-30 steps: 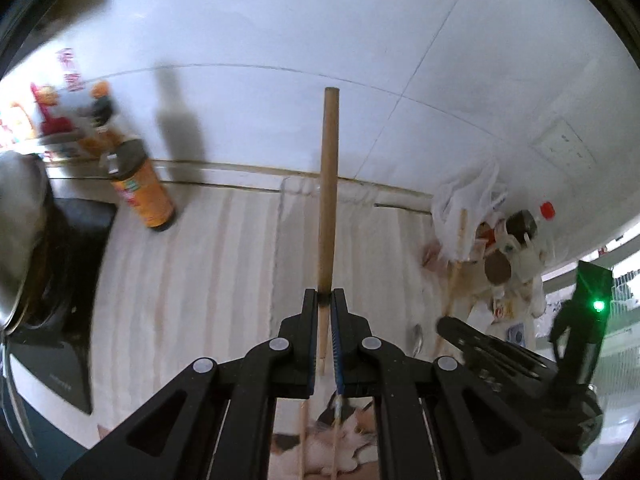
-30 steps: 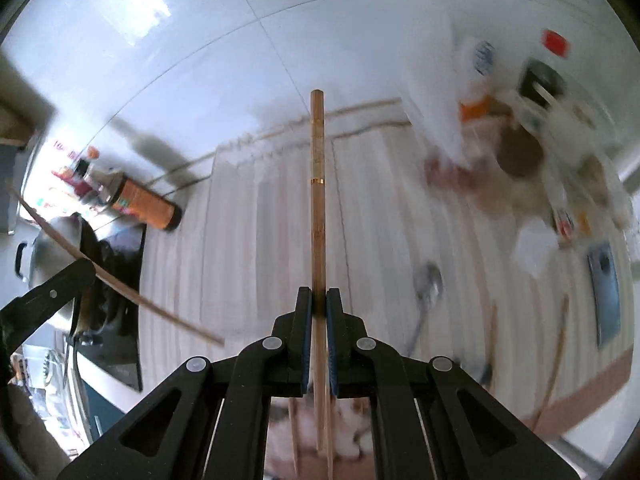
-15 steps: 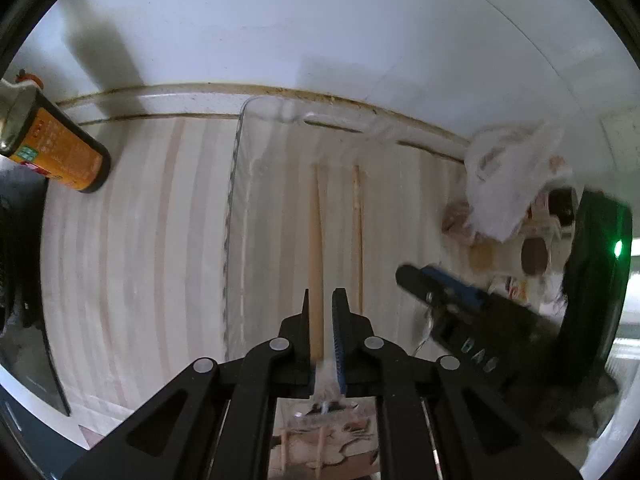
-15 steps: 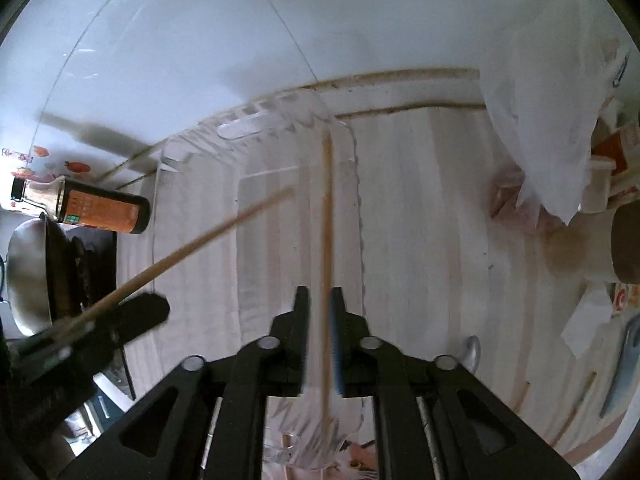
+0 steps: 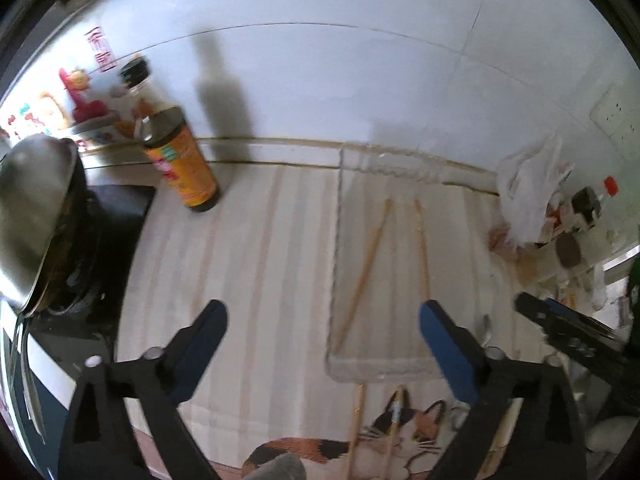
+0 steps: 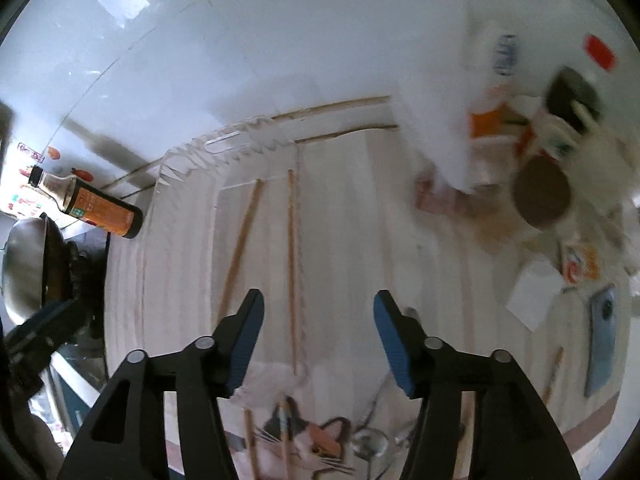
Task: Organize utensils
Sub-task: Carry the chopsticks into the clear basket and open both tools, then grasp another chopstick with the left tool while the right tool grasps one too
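Two wooden chopsticks (image 5: 368,264) (image 5: 422,248) lie side by side in the clear plastic tray (image 5: 338,240) on the striped counter. My left gripper (image 5: 320,312) hovers over the tray's near left edge, its jaws opening wide with nothing between them. My right gripper (image 6: 319,304) is also opening. The same chopsticks (image 6: 240,252) (image 6: 291,264) rest in the tray (image 6: 192,152) beneath it, untouched by the pads. More chopsticks (image 6: 250,436) and spoons (image 6: 368,444) lie on the cat-print mat (image 6: 320,436) at the near edge.
An orange-labelled sauce bottle (image 5: 188,168) stands at the back left, beside a metal wok (image 5: 32,216) on the black stove. At the right are a white plastic bag (image 5: 528,188), jars, papers, a phone (image 6: 600,340) and a loose chopstick (image 6: 554,368).
Each gripper was shut on a chopstick held upright. Both tipped down over the tray and let go. The chopsticks now lie in the tray and both pairs of jaws stand apart.
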Demonstrator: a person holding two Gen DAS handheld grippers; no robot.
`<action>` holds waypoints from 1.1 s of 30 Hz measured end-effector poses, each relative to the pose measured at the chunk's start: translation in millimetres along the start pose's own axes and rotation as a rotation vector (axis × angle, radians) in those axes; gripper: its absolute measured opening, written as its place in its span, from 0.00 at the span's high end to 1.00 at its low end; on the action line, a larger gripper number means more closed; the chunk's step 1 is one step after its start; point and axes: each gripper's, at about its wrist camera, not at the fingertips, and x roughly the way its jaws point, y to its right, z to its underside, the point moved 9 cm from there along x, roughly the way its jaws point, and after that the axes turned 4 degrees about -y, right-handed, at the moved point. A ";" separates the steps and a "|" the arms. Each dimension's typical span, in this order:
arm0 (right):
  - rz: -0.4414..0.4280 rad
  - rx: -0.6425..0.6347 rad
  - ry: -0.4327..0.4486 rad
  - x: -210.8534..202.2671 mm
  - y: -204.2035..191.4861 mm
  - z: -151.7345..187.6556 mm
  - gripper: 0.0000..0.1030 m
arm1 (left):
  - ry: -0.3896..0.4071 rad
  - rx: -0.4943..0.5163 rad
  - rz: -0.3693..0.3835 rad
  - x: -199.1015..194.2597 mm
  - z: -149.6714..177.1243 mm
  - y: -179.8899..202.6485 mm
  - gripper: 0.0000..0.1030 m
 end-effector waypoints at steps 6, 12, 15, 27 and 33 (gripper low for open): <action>0.033 0.044 0.058 -9.4 29.1 48.4 0.38 | -0.046 0.043 -0.076 27.8 54.5 -3.8 0.00; 0.022 0.104 -0.023 11.9 48.5 108.2 0.66 | -0.200 0.089 -0.078 78.6 130.3 13.5 0.02; 0.026 0.119 -0.073 27.4 53.7 134.3 0.78 | -0.289 0.144 -0.057 104.4 164.3 29.7 0.12; 0.025 0.078 -0.193 65.8 23.3 194.7 0.77 | -0.360 0.118 -0.049 126.1 201.7 6.8 0.96; 0.038 -0.024 -0.266 100.1 -21.8 230.5 0.73 | -0.365 0.044 -0.047 121.5 210.4 -21.9 0.96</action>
